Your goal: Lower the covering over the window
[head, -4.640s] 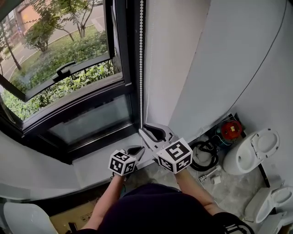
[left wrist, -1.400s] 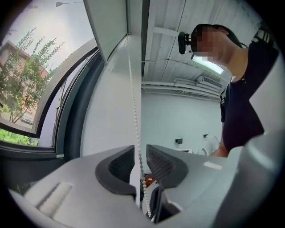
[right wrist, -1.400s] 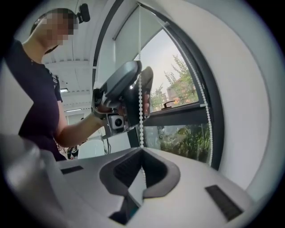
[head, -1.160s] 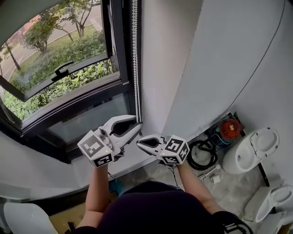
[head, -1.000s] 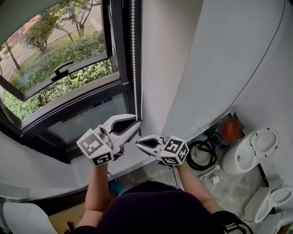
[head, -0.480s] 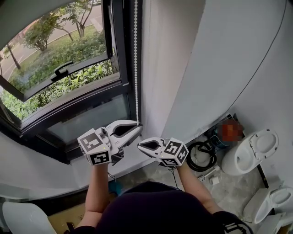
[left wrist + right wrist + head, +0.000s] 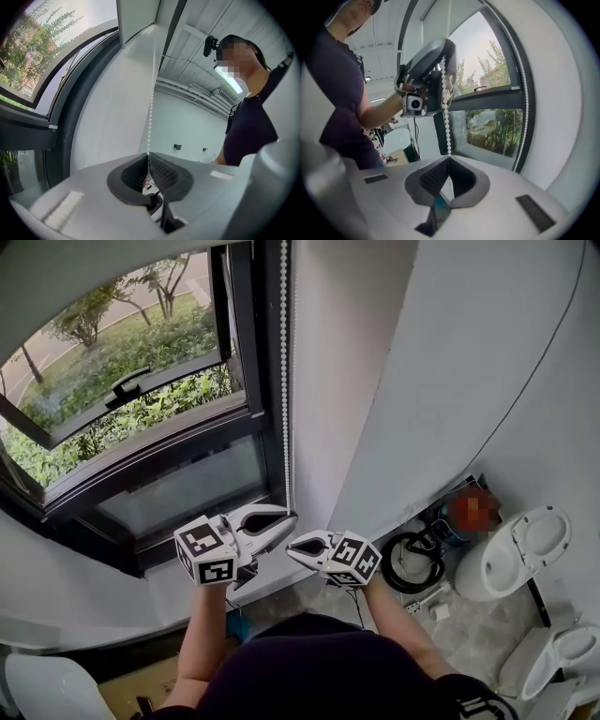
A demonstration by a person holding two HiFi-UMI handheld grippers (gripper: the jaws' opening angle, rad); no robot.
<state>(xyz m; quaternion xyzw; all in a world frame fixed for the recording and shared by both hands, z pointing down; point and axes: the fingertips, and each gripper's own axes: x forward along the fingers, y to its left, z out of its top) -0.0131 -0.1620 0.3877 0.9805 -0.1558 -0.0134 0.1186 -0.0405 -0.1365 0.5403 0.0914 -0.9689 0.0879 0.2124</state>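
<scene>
Update: a second ago the left gripper was gaping around the bead chain. Now its jaws are clamped on the chain, and the left gripper view has the beads running straight down into the pinched pads at the left gripper's tip. The right gripper is likewise closed on the chain, and in its own view the strand drops into the closed right gripper's tip. It's the same strand: in the right gripper view the chain comes out of the left gripper above and runs taut into the right one, so left is just above right and nearly touching. Both hands sit lower against the window than half a second ago, tips now below the bottom of the frame, so this reads as a two-handed downstroke on the chain. The grey edge of the covering takes up more of the top of the glass than it did a few seconds back, so I'd say the pull is working. Most of the pane is still bare, so the task is early to mid. The second strand hangs free by the frame, well right of the right gripper's jaws. The chain above the left gripper looks straight, with no slack. Likely next step is to release one gripper, re-grab higher and repeat.
</scene>
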